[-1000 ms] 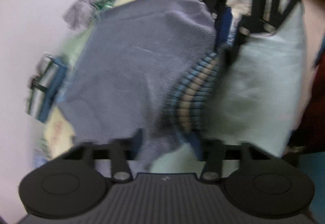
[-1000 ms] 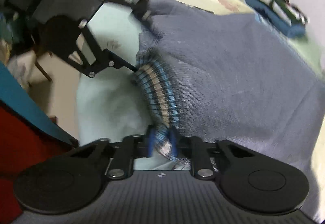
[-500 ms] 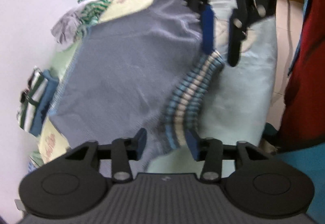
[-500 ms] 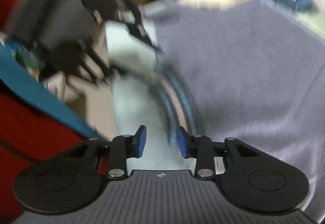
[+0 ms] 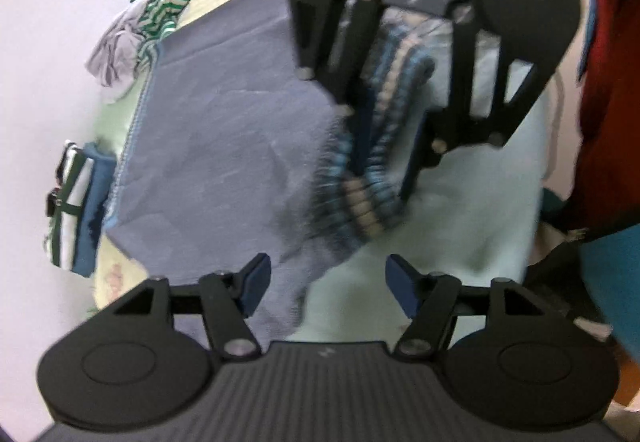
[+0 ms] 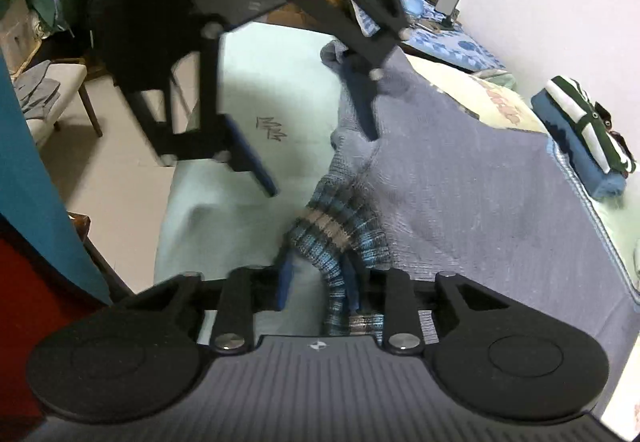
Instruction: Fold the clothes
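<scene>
Left wrist view: your left tongs [image 5: 328,282] gape, released. Right tongs [image 6: 320,282] sit half-closed around the cuff [image 6: 340,238], not clamped. Sweater [image 5: 224,145] lies spread mid-frame on the bed [image 5: 460,242]; one folded pile [image 6: 580,133] done, folding barely begun.

My sweater [image 6: 460,177] is a matt grey-blue knit with a fine, slightly rough weave; its striped cuff [image 6: 340,230] is thicker ribbed knit. The bed sheet [image 6: 224,217] under it looks like soft, pale, matt cloth. My left gripper [image 5: 328,282] and right gripper [image 6: 324,286] are matt black plastic with shiny metal screws, blue matt fingers [image 5: 254,282] and a ribbed grey body.
</scene>
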Tool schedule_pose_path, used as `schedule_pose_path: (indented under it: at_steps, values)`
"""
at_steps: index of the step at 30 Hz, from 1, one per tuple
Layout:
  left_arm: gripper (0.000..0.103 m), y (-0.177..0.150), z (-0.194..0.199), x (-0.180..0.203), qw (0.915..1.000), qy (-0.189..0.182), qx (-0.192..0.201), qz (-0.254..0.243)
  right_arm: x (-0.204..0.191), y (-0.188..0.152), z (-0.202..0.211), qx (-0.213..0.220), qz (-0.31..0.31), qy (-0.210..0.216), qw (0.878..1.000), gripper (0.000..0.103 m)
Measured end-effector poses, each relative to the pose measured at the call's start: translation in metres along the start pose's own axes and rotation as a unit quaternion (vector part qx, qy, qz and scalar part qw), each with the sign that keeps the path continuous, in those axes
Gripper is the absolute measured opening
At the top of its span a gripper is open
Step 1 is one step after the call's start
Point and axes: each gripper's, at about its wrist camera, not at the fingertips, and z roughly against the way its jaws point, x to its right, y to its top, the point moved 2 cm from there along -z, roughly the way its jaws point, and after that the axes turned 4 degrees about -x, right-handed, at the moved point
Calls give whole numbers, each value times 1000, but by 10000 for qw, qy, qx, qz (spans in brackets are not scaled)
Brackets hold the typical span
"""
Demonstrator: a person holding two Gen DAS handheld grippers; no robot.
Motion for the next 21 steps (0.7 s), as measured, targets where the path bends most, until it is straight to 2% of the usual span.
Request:
schedule_pose_path:
  at_steps: [2, 4, 5, 7, 9, 11, 12, 13, 14, 18, 19, 21]
  values:
    - [53, -4, -5, -3, 9999, 19, -105, -40, 10, 1, 7, -7, -268, 290, 9992, 2]
    - [34, -5, -4, -6, 9997, -162, -183, 25, 18, 3, 19, 27, -520, 632, 9966, 0]
    - [31, -5, -3, -5, 9996, -232, -158, 43, 20, 5, 25, 46, -591, 805, 9950, 0]
    - [32, -5, 1, 0, 9996, -275, -83, -20, 22, 7, 33, 95, -715, 1098, 9913, 0]
    - [32, -5, 2, 5, 9996, -259, -56, -108, 24, 10, 29, 143, -725, 954, 9927, 0]
    - [33, -4, -1, 8, 9996, -156, -68, -234, 15, 9, 25, 141, -459, 677, 9966, 12]
    - [37, -3, -2, 8, 9995, -93, -60, -305, 7, 7, 22, 148, -153, 440, 9988, 18]
    - [45, -3, -4, 9, 9993, -30, -52, -376, -1, 6, 18, 166, 150, 171, 9996, 31]
    - [48, -2, -5, 9, 9990, 33, -44, -447, -7, 5, 14, 184, 392, -35, 9991, 36]
    - [51, 1, -9, 4, 9987, 15, -55, -515, -16, 6, -8, 107, 928, -428, 9947, 33]
    - [51, 1, -9, 3, 9988, -2, -55, -491, -16, 7, -11, 142, 970, -458, 9941, 29]
    - [51, 0, -9, -1, 9988, 61, -94, -471, -5, 11, -11, 184, 647, -338, 9972, 15]
